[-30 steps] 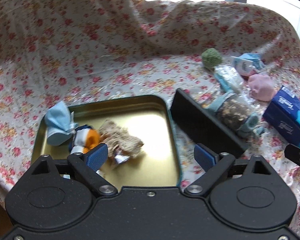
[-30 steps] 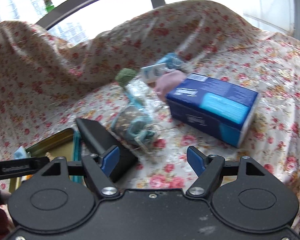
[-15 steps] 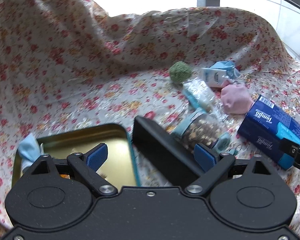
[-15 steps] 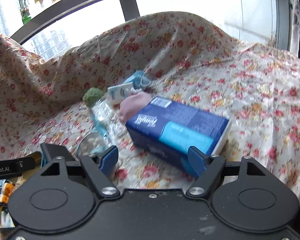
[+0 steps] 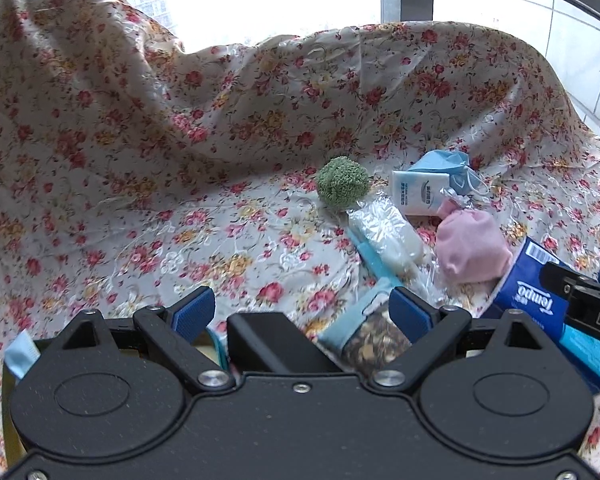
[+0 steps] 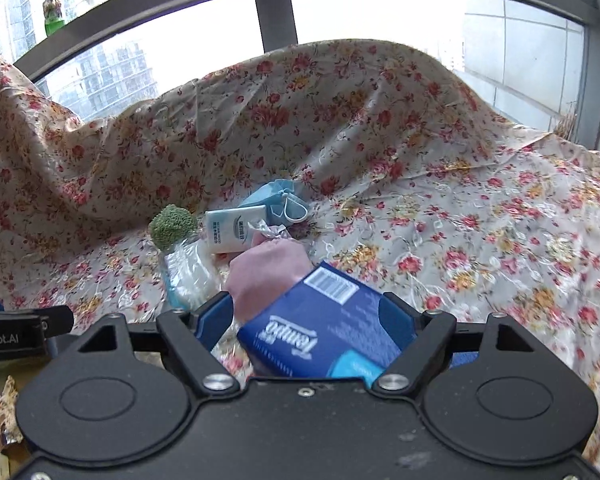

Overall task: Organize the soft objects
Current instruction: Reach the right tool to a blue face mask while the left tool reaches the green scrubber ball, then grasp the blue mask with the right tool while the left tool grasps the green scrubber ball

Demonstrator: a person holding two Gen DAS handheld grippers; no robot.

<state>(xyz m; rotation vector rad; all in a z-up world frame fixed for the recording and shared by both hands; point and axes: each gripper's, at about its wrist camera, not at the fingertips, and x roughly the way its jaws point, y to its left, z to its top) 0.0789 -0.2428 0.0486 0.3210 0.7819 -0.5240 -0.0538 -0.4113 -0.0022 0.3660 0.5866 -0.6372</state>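
Now that the right gripper (image 6: 308, 318) has moved up to the blue tissue box (image 6: 324, 328), its open fingers sit around it, not squeezing; the left gripper (image 5: 302, 308) hangs open and empty.

The left wrist view looks low and forward across the rose-printed floral cloth (image 5: 228, 240) toward a bright window, its own black gripper (image 5: 302, 306) filling the bottom; the right wrist view faces the same way from further right, closer in, the dark blue tissue box (image 6: 324, 332) right against its gripper (image 6: 306, 316); both share the green fuzzy ball (image 5: 342, 186) (image 6: 172, 226), at 12 o'clock left, 10 o'clock right, and the pink cloth pouch (image 5: 470, 250) (image 6: 268, 276).
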